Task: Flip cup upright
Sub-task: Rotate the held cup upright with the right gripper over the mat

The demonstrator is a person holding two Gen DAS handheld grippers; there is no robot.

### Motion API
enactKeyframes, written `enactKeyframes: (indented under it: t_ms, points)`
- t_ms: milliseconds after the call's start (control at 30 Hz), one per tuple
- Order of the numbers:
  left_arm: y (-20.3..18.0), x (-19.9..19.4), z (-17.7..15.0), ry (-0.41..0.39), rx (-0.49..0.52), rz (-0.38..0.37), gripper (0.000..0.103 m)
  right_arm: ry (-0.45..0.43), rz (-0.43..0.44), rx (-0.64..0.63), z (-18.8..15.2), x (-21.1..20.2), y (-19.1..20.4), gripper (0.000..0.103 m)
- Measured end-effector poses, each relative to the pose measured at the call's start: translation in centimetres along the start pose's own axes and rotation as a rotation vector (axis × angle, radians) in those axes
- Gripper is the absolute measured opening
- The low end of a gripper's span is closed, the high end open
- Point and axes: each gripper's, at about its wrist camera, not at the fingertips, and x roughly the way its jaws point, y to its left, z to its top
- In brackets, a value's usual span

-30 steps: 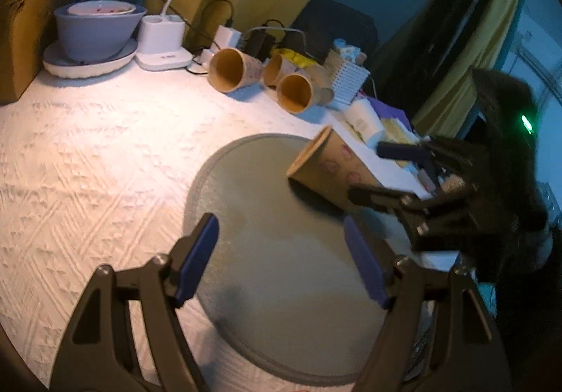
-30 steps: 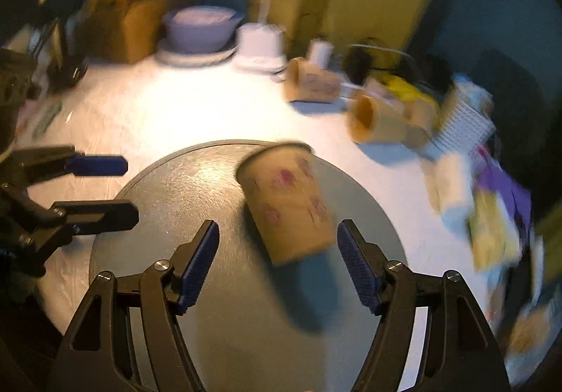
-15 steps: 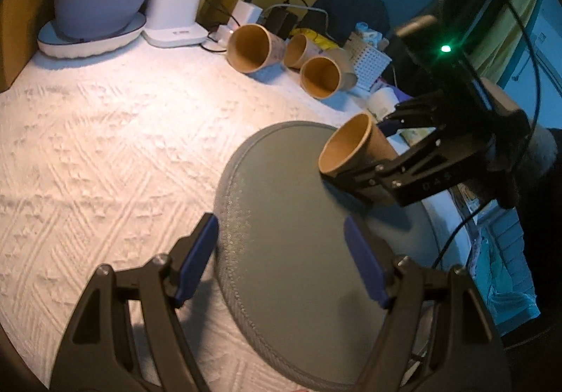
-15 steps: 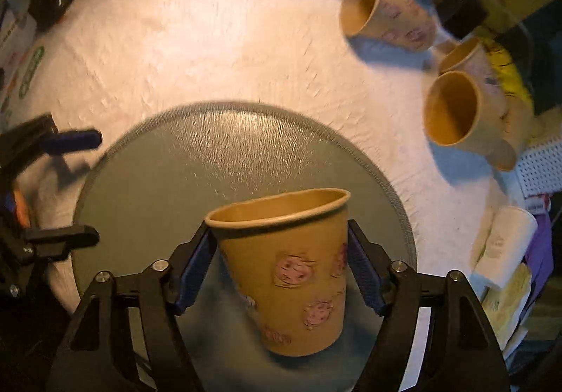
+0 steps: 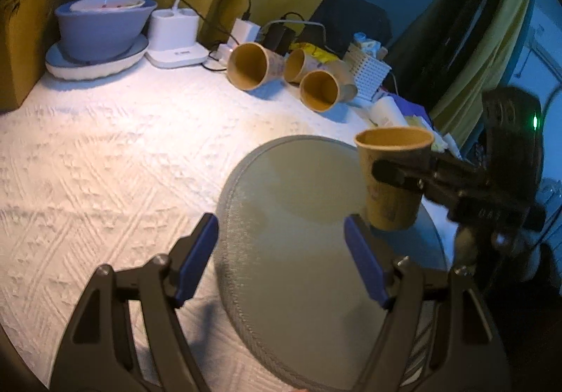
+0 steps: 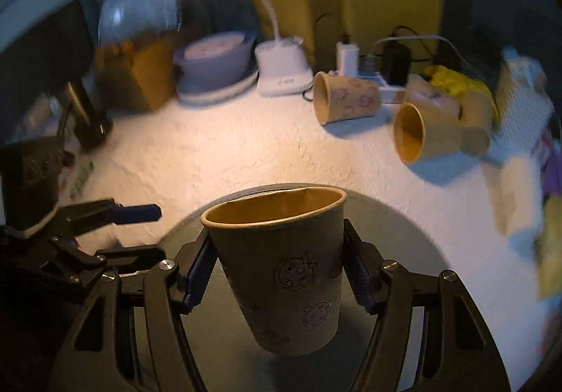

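Upright tan printed paper cup (image 6: 281,269) clamped between right gripper (image 6: 277,274) fingers, over round grey mat (image 5: 298,251). Left gripper (image 5: 281,258) fingers apart, holding nothing.

Upright cup (image 5: 393,181) clamped by right gripper (image 5: 400,176), on grey mat (image 5: 291,251)

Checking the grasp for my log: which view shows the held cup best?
The right wrist view: the cup sits upright and central between the right hand-held gripper pads, rim and prints visible. The left wrist view shows it smaller, at the mat's far edge, partly crossed by a finger.
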Motion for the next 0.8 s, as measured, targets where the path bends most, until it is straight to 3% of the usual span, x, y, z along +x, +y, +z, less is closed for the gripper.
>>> enactKeyframes:
  t_ms: [167, 500, 633, 800]
  points:
    - [-1.5, -0.4, 0.0, -0.011, 0.040, 0.017, 0.075, -0.095, -0.015, 0.065, -2.8, -1.6, -1.1, 0.069]
    - [-5.0, 0.2, -0.3, -0.005, 0.110, 0.040, 0.075, -0.193, -0.049, 0.042, -6.2, -4.4, -1.6, 0.071]
    - [-6.3, 0.5, 0.2, -0.008, 0.139, 0.041, 0.075, -0.246, -0.023, 0.038, -6.9, -6.0, -1.6, 0.071]
    - [-7.4, 0.4, 0.5, -0.024, 0.156, 0.050, 0.075, -0.232, -0.038, 0.031, -6.6, -5.7, -2.0, 0.071]
